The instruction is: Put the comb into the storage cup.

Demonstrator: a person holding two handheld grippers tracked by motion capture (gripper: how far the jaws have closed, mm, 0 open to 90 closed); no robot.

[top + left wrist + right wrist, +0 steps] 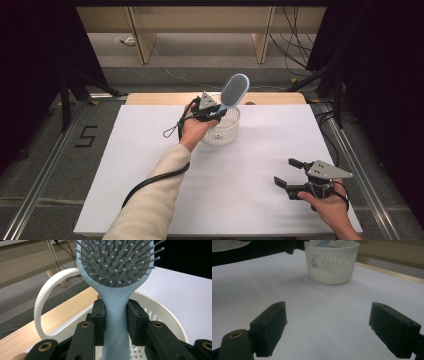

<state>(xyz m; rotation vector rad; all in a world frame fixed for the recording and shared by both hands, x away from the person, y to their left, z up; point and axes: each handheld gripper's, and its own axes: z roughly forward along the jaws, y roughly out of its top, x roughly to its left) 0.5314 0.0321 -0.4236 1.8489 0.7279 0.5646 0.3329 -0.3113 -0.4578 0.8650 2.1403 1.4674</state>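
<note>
- Two tools are in play: the left tool [212, 114] is clamped on the handle of a pale blue hairbrush [234, 90], and the right tool [286, 174] has its jaws wide apart with nothing between them.
- Hairbrush: held over the white basket [223, 134], its handle end down inside the rim, its long axis tilted up toward one o'clock, bristled head highest.
- Basket sits at about eleven o'clock from the right tool, well apart from it; the left hand is much the nearer.
- My guess is the coming move lowers the brush along that axis into the basket.
- Bench [150, 150]: covered in plain white.
- Writing: a small label on the basket wall [314, 262] is too blurred to read; a tiny embossed smile marks the brush neck [115, 303].
</note>
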